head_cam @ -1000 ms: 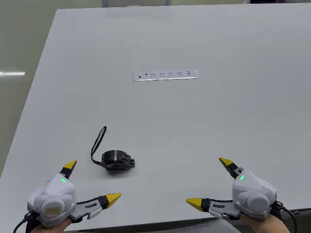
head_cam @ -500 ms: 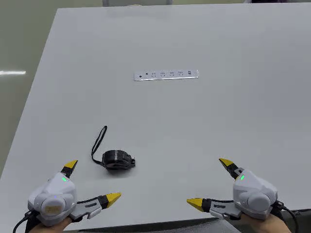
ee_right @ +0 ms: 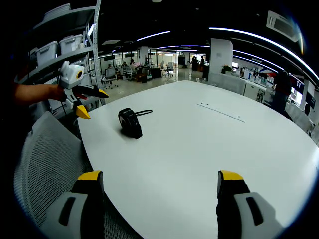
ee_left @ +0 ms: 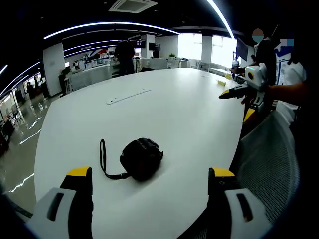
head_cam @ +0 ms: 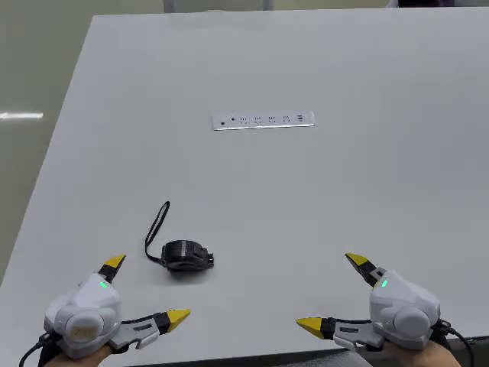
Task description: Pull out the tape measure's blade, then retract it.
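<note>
Black tape measure (head_cam: 186,255) sits unmoved, blade seemingly still in; left gripper (head_cam: 147,288) and right gripper (head_cam: 331,293), short of it, gape empty.

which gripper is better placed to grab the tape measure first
Left, most likely. The tape measure lies just ahead of the left gripper, whose jaws stand open and frame it in the left gripper view. The right gripper, also open, is much farther from it, off to the side.

We're holding the left gripper (head_cam: 147,288) and right gripper (head_cam: 332,292) low and close to our body, well apart. Each one's got its jaws spread wide, yellow tips pointing forward and inward, little green light on top.
</note>
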Demonstrator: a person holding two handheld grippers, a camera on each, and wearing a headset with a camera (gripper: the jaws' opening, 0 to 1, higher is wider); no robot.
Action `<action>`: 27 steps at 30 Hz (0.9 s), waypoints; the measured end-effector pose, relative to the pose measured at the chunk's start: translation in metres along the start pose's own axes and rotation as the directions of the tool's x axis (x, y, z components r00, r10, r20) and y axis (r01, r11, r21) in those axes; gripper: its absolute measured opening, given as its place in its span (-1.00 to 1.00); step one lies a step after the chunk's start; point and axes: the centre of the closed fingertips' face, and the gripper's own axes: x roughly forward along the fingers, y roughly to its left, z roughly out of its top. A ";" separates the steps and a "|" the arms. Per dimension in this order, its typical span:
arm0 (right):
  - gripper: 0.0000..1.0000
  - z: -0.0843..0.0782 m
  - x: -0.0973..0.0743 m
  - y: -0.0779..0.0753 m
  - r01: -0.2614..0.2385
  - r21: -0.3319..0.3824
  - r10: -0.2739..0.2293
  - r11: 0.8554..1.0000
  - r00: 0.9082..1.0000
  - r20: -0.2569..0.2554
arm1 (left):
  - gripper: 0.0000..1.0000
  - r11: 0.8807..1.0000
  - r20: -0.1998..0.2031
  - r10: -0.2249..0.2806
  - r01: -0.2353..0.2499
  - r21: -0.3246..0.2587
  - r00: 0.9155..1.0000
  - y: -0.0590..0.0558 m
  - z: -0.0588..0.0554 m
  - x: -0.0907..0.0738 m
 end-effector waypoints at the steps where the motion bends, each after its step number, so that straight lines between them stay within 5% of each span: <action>1: 0.92 0.000 0.000 0.000 -0.002 -0.001 0.002 1.000 1.000 -0.001 | 0.90 1.000 -0.001 -0.002 0.002 0.000 1.000 0.000 0.000 0.000; 27: 0.78 0.009 0.010 -0.006 -0.074 -0.080 0.074 0.994 0.997 -0.004 | 0.81 0.992 -0.047 -0.108 0.111 0.065 0.993 0.004 0.004 0.008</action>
